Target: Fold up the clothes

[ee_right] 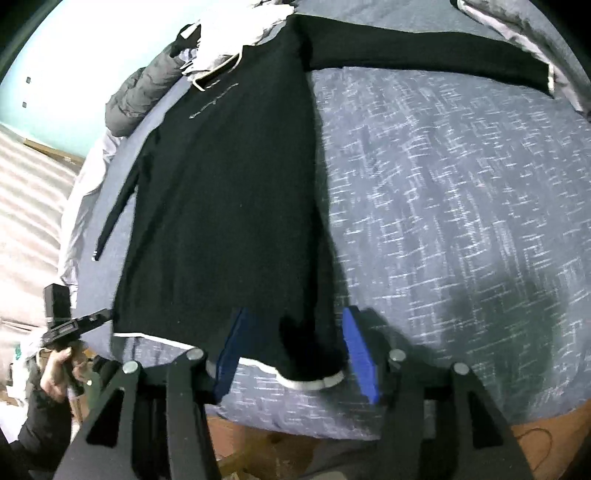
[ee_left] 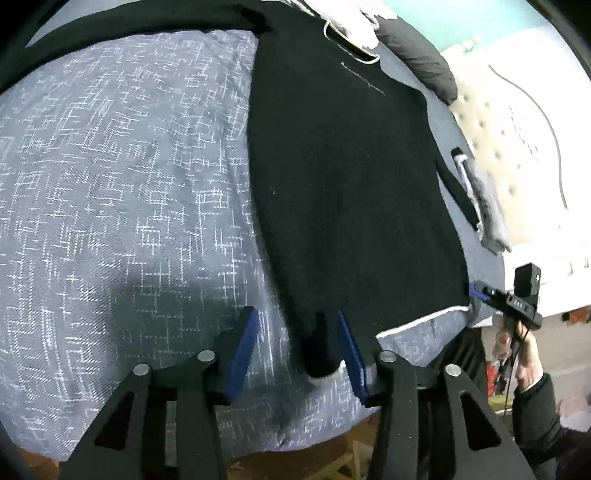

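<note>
A black long-sleeved sweater [ee_left: 351, 177] [ee_right: 229, 206] with white hem trim lies flat on a bed cover [ee_left: 122, 184] [ee_right: 461, 206] of blue-grey patterned cloth. One sleeve [ee_right: 424, 55] stretches out sideways. The other sleeve [ee_left: 458, 192] lies along the body. My left gripper [ee_left: 297, 350] is open, its blue pads on either side of a bunched hem corner [ee_left: 319, 354]. My right gripper [ee_right: 295, 354] is open too, straddling the opposite hem corner [ee_right: 314, 380]. Each view shows the other gripper [ee_left: 480, 291] [ee_right: 99, 317] at the far hem corner, held by a hand [ee_left: 524, 354].
A dark grey padded jacket [ee_left: 417, 55] [ee_right: 140, 96] and white clothes [ee_left: 347, 22] lie beyond the collar. A folded grey item [ee_left: 484, 206] sits near the bed's side edge. The bed's front edge and a wooden floor [ee_right: 258, 443] are just below the grippers.
</note>
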`<state>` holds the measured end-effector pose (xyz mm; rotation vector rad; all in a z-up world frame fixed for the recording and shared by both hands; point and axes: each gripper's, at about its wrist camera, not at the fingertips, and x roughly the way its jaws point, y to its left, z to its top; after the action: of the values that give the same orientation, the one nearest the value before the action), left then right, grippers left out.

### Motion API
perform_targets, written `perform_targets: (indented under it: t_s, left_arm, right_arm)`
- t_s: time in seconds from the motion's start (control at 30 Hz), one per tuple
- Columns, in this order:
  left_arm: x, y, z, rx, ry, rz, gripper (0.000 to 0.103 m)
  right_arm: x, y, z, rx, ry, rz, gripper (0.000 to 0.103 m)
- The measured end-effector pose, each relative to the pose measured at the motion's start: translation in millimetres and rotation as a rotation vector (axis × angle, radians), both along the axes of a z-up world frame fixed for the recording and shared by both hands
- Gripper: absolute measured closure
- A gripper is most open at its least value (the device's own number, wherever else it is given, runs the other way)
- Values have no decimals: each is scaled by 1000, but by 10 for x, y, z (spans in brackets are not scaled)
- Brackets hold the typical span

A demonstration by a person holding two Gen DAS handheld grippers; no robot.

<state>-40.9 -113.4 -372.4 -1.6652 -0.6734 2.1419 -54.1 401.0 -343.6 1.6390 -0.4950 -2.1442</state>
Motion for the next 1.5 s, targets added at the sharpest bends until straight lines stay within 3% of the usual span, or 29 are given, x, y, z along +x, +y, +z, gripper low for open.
perform_targets:
  t_s: [0.17, 0.23, 0.27, 0.3, 0.33, 0.6, 1.07, 1.23, 1.33, 1.5]
  left_arm:
    - [-11, 97, -124, 28, -22, -24, 56]
    - [-11, 123, -158, 39, -22, -23, 63]
    - [-16, 152, -165, 31, -22, -28, 80]
    - [-18, 176, -169, 23, -22, -33, 92]
    - [-13, 183, -159, 20, -19, -39, 95]
    - [107, 248, 208, -17, 54, -84, 99]
    - [155, 86, -105, -36, -33, -58, 99]
    - [119, 171, -85, -43, -43, -67, 96]
    - [125, 158, 26, -50, -22, -65, 95]
    - [137, 167, 80, -82, -3, -84, 91]
  right_arm:
    - [0, -65, -101, 3, -24, 13, 49]
    - [-1, -45, -137, 24, -25, 7, 73]
    - [0, -26, -153, 36, -24, 1, 91]
    - [4, -3, -157, 39, -24, -4, 92]
    - [10, 27, -133, 34, -19, -8, 93]
    - [31, 256, -10, 76, 14, -45, 96]
    - [-38, 202, -162, 99, -29, -56, 95]
    - [1, 233, -114, 110, -42, -50, 93]
    - [1, 285, -44, 115, -35, -74, 86]
    - [-25, 312, 123, 39, 33, -94, 85]
